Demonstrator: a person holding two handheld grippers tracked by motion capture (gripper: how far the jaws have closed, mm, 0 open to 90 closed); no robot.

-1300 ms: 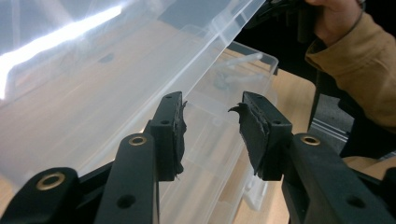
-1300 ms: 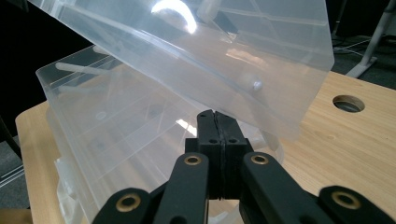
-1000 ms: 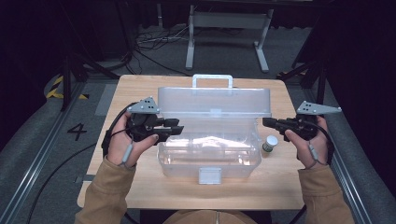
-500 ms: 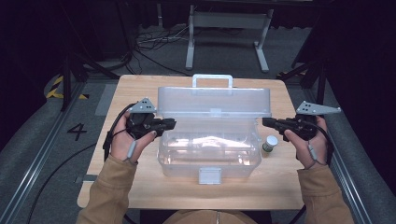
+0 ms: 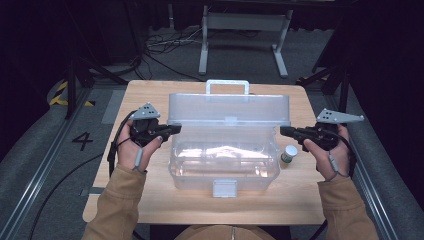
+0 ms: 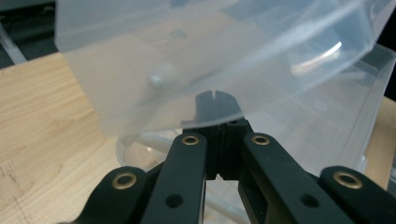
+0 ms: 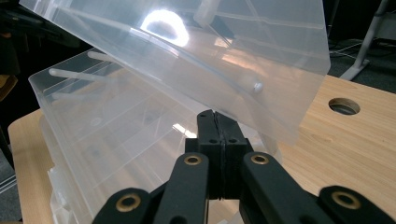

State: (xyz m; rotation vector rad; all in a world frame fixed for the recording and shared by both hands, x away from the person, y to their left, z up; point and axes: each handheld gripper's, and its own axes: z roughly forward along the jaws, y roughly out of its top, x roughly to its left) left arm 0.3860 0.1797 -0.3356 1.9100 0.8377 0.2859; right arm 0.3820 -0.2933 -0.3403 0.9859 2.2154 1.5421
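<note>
Storage box (image 5: 224, 159), clear plastic, sat between my tongs, lid (image 5: 229, 108) raised.
I kept left tongs (image 5: 176, 129) and right tongs (image 5: 284, 131) clenched, empty; its light, slick, flexing lid wanted edge grips.

Clear plastic lidded box (image 5: 225, 155), lid raised, mid-table.

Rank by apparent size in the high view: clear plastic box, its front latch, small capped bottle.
1. clear plastic box, by far the largest
2. front latch
3. small capped bottle, only slightly smaller than the latch, so the last two are close
</note>
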